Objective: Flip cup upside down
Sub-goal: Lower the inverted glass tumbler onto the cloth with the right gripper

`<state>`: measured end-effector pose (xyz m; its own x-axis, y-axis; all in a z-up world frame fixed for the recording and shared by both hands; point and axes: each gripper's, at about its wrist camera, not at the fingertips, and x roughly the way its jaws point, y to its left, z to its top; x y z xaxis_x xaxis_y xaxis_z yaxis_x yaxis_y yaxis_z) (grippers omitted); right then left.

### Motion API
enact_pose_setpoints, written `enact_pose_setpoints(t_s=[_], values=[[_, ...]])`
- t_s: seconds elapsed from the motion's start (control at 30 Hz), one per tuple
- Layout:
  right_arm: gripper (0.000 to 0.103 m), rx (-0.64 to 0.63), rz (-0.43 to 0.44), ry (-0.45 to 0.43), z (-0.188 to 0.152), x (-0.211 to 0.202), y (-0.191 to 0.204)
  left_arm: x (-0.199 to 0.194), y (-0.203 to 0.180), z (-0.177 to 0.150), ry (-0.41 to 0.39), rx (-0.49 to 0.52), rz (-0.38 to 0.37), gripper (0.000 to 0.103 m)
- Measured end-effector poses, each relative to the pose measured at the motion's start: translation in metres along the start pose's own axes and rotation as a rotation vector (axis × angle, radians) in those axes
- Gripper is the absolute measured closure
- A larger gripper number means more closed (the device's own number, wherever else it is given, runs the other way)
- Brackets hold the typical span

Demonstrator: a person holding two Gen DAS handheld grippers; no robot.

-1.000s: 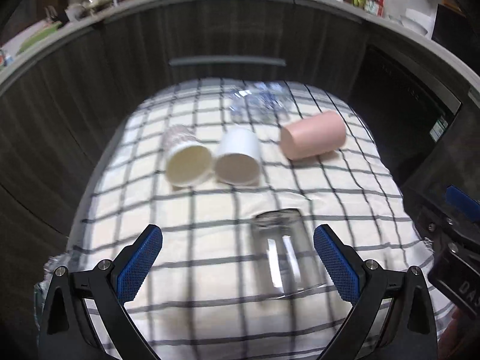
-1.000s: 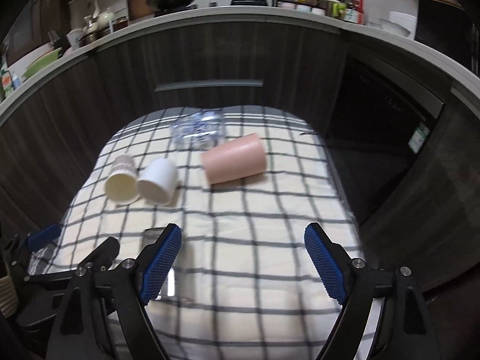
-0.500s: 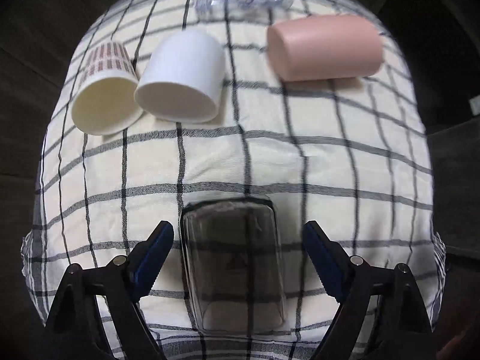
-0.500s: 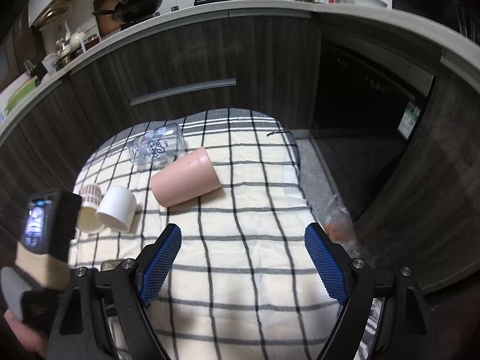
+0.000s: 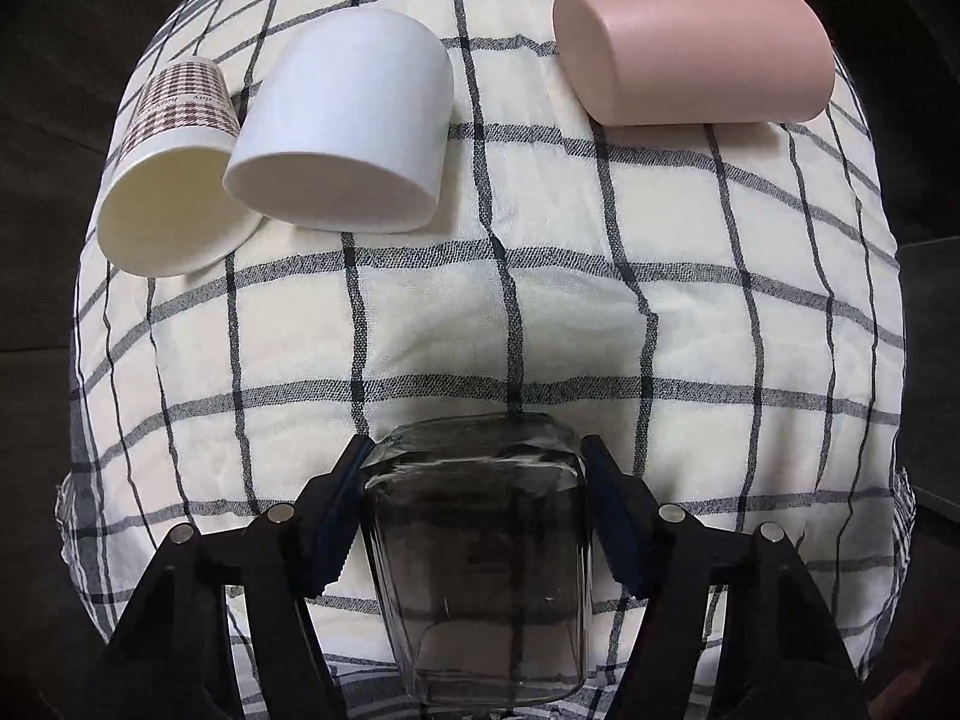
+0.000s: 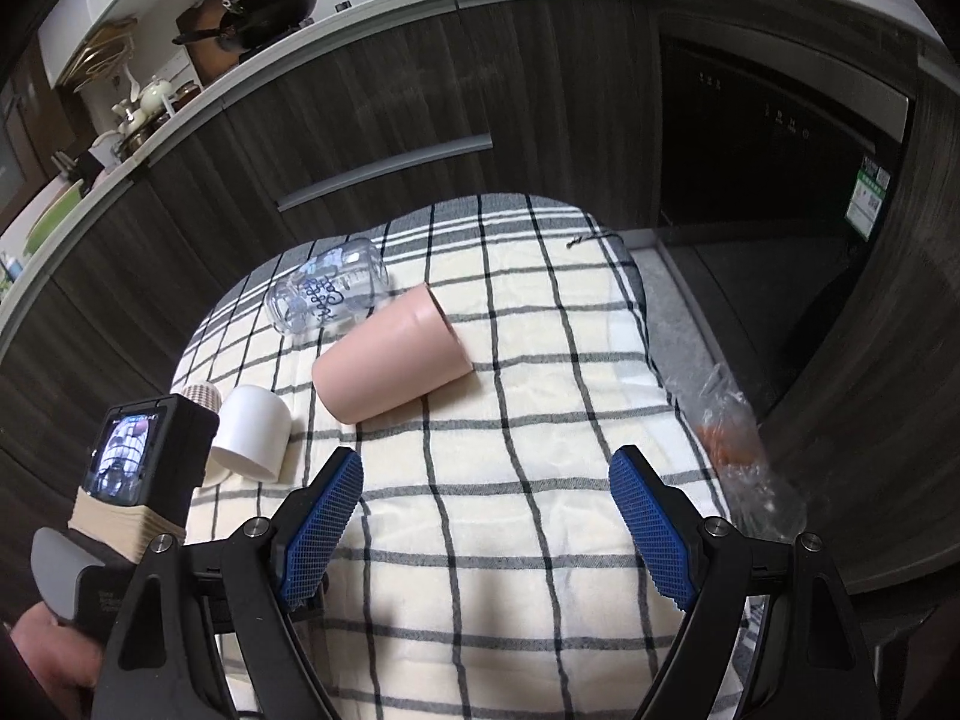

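Note:
A clear glass cup (image 5: 480,558) lies on its side on the checked cloth (image 5: 576,312), its thick base pointing away from the camera. My left gripper (image 5: 477,510) is shut on the glass, one blue pad on each side near the base. My right gripper (image 6: 486,522) is open and empty above the cloth (image 6: 540,540), to the right of the left gripper's body (image 6: 144,456). The glass is hidden in the right wrist view.
A paper cup (image 5: 168,180), a white cup (image 5: 348,132) and a pink cup (image 5: 696,48) lie on their sides further back. A clear printed glass (image 6: 327,294) lies behind the pink cup (image 6: 390,354). Dark cabinets (image 6: 384,138) stand behind. A plastic bag (image 6: 738,438) sits at the right edge.
My left gripper dropped down over the lying glass and its jaws closed on it. My right gripper rose and pulled back, staying open.

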<state>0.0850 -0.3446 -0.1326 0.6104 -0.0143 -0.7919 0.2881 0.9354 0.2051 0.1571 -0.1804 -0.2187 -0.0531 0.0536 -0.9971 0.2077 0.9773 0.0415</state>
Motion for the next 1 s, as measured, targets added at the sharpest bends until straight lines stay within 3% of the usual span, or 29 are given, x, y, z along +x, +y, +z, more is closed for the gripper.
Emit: enact_pose_setpoints(t_s=[0.4, 0.53, 0.6, 0.77, 0.87, 1.0], values=[[0.019, -0.035, -0.021, -0.021, -0.001, -0.014, 0.014, -0.015, 0.028, -0.012, -0.075, -0.023, -0.065, 0.037], [0.019, -0.047, -0.023, -0.043, -0.002, -0.027, 0.022, -0.042, 0.037, -0.026, -0.201, -0.003, -0.053, 0.037], [0.019, -0.054, -0.025, -0.055, -0.002, -0.033, 0.026, -0.066, 0.043, -0.04, -0.346, 0.016, -0.053, 0.037], [0.019, -0.097, -0.047, -0.076, -0.009, -0.044, 0.04, -0.092, 0.052, -0.059, -0.619, 0.013, -0.034, 0.038], [0.019, -0.129, -0.067, -0.072, -0.017, -0.046, 0.048, -0.085, 0.063, -0.065, -0.687, -0.025, -0.052, 0.038], [0.019, -0.155, -0.084, -0.064, -0.026, -0.048, 0.055, -0.078, 0.073, -0.072, -0.704, -0.088, -0.105, 0.038]])
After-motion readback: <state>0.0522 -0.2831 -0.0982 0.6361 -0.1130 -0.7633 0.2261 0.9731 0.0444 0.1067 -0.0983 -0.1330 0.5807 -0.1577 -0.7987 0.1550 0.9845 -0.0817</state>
